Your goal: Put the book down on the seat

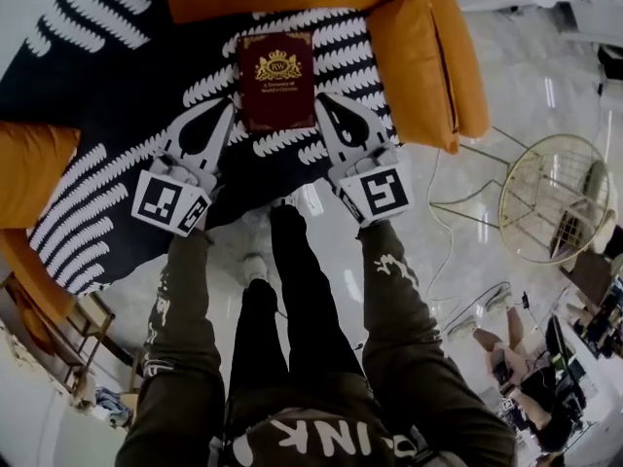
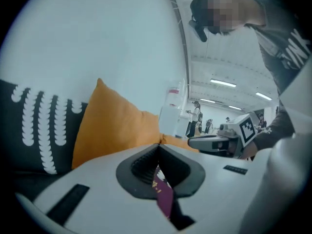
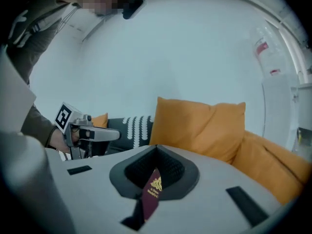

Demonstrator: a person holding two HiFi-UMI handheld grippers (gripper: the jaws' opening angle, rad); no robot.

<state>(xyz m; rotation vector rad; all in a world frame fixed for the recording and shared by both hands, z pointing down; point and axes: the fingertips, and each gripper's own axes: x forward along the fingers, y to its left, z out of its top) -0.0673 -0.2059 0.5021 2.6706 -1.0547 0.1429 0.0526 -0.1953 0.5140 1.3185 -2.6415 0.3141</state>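
A maroon book with a gold crest is held flat over the black-and-white patterned seat of an orange sofa. My left gripper is shut on the book's near left corner. My right gripper is shut on its near right corner. In the left gripper view the book's maroon edge shows pinched between the closed dark pads. The right gripper view shows the same, with the book clamped between the pads. Whether the book touches the seat cannot be told.
Orange cushions line the sofa's back and right arm, another is at the left. A round wire basket stands on the glossy floor to the right. A wooden stool is at the lower left. The person's legs stand before the seat.
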